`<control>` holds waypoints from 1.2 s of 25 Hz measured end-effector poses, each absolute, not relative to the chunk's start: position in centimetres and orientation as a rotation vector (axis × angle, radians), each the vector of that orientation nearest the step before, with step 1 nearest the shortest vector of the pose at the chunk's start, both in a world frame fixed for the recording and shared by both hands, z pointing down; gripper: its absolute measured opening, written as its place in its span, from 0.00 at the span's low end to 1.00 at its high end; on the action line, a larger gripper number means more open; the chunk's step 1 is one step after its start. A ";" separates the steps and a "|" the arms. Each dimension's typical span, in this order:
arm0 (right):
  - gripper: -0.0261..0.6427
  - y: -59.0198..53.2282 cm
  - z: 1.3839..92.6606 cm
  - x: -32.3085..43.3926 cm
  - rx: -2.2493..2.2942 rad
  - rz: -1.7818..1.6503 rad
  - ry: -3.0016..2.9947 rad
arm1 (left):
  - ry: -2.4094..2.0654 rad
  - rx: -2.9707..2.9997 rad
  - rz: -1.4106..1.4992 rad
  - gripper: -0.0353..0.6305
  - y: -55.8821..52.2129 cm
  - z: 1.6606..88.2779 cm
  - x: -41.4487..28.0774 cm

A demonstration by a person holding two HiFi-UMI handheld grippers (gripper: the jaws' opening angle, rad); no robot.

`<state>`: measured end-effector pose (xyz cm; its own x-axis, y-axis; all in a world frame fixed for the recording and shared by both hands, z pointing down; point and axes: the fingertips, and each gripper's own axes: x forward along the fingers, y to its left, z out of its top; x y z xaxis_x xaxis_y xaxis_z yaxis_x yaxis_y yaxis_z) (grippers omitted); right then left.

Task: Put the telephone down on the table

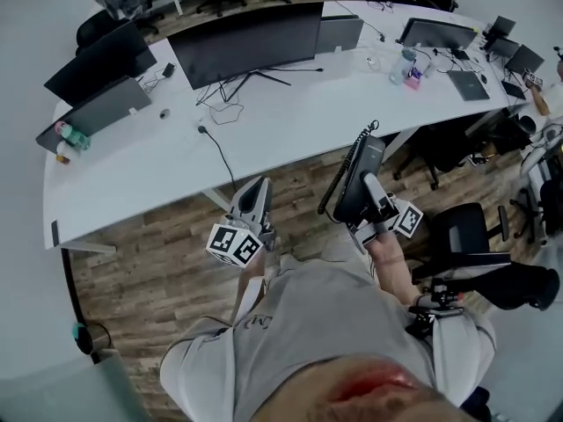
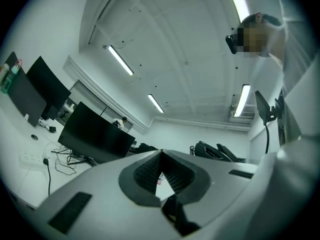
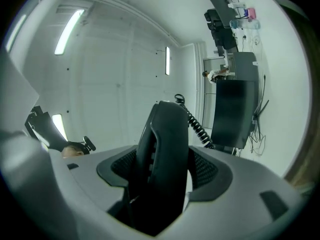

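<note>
The right claw is closed on the telephone. In the right gripper view the dark body fills the gap between the jaws, with both pads pressed to its sides. The left claw is shut, its pads meeting at the tips with nothing between them, and it is held low beside the person's body.

Location: the telephone is held on end in the air. It is above the floor and just off the near edge of the table, and it is not touching the table. The cord runs in a coil along its left side.

Handling, as judged:
- The shell appears to be hard, smooth plastic. It is expected to be stiff and of moderate weight, and liable to slide in the pads if the grip is eased too soon.
- It cannot be told whether the handset is locked to the base. It is to be assumed loose and likely to fall off if the set is tipped.
- The cord is springy and may drag or snag on the table edge.
- Hold is best kept across the sides of the body, as it is now, and never on the cord.

A bare stretch of table is noted in front of the monitor, near a loose cable. The telephone should be laid flat on its base before it is released.
</note>
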<state>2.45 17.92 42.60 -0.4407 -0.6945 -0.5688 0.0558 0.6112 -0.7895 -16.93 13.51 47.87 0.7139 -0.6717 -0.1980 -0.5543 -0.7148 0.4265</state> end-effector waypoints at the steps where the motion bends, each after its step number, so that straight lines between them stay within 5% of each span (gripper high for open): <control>1: 0.50 17.7 42.6 2.3 -0.519 -0.953 1.839 | -0.946 2.581 -0.490 0.07 13.4 47.6 -16.8; 15: 0.50 8.7 43.9 -2.1 -0.401 -1.039 1.867 | -1.005 2.566 -0.516 0.07 8.4 48.0 -18.9; 30: 0.50 -11.2 44.3 -1.9 -0.187 -1.142 1.936 | -1.284 2.511 -0.440 0.07 -8.9 47.1 -17.9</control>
<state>-1.90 -11.17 44.30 -0.6212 -0.5087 -0.5961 0.2759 0.5701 -0.7739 -17.86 -8.90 47.10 0.5571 -0.8188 -0.1383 -0.7313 -0.5627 0.3855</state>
